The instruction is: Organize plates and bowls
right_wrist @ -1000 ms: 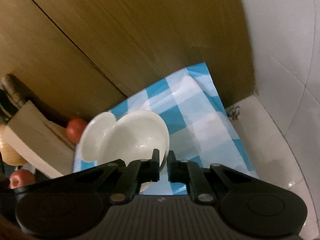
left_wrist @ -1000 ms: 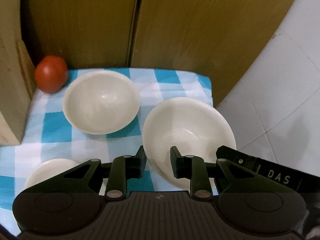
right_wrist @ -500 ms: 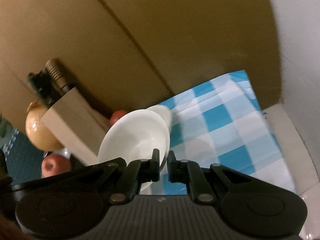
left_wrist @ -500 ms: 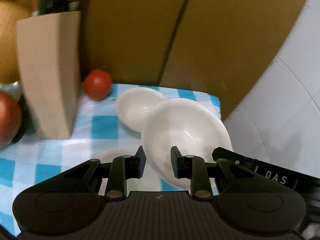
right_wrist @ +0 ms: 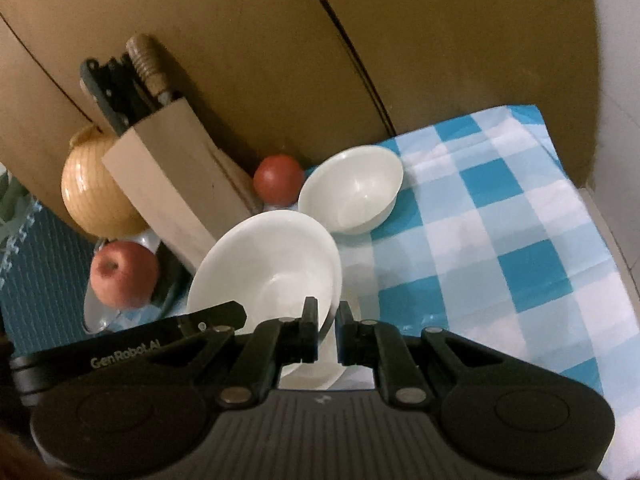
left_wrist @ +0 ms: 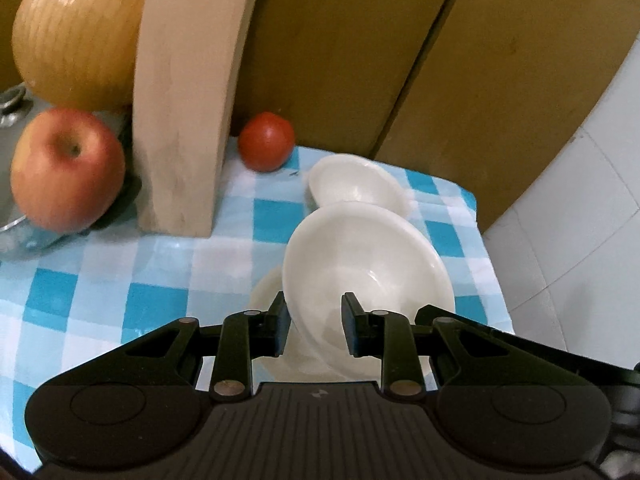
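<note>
- Large white bowl (left_wrist: 368,256) up off the checked cloth (left_wrist: 160,300), tilted, with the near rim low between the fingers and the hollow opening up and away.
- Near rim caught from both sides: left gripper (left_wrist: 314,328) narrow, one finger outside the wall and one inside, apparently clamped on it; right gripper (right_wrist: 328,332) almost fully closed, pinching the thin rim edge.
- Round, so no long axis to speak of; only the tilt matters. Neither hand nearer than the other.
- Directly beneath, a flat white plate (left_wrist: 264,292) on the cloth, mostly covered by the bowl. Probably the landing spot: needs levelling, then straight down.
- Just beyond, a smaller white bowl (right_wrist: 352,188) resting on the cloth, close to the far rim of the lifted one but apart from it.
- Further left: red tomato (left_wrist: 266,142), wooden knife block (left_wrist: 184,112), apple (left_wrist: 66,168) and a yellow melon (left_wrist: 80,28); block close enough to clip if swung left.
- Hard to tell: the gap between bowl and plate, the plate's full outline, and how firmly the left pads bear on the wall.
</note>
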The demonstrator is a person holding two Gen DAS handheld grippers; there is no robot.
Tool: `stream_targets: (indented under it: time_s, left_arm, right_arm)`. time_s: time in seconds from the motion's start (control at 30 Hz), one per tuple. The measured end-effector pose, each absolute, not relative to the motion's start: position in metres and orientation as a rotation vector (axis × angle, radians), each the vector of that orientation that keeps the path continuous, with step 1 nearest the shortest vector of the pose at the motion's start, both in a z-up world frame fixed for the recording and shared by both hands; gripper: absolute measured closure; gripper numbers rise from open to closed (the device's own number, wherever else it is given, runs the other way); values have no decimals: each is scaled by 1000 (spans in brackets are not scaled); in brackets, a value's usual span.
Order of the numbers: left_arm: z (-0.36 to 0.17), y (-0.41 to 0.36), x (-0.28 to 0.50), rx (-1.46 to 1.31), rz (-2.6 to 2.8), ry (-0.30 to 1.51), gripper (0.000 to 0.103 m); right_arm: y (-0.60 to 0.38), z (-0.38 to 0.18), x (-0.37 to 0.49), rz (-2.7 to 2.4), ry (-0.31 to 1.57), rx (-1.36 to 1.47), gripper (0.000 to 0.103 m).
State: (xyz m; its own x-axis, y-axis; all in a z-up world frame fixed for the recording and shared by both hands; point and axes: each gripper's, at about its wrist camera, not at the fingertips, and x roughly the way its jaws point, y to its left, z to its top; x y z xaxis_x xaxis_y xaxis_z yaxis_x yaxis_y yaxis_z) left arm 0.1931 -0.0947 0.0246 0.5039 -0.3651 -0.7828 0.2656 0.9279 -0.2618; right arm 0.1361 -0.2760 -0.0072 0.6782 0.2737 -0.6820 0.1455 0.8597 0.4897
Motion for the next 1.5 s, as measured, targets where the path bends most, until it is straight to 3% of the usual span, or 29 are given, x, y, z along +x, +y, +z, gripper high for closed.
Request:
stream_targets:
  time_s: [0.5,0.73,1.33,1.5]
  left_arm:
    - [4,-86,197,-116,-374,1021,66]
    - [7,-82,197,-101,-363,1004,65]
    - [22,-85,196,-84,-366,967,62]
    - [33,-102,207,-76,-371,945,56]
  right_arm:
    - [-262,-25,144,68,911,509,93]
    - [-254,-19,142,73,891,440,87]
    - [-270,-10,139,41,842,451,85]
    - [-294,-8,146,-6,813,512,85]
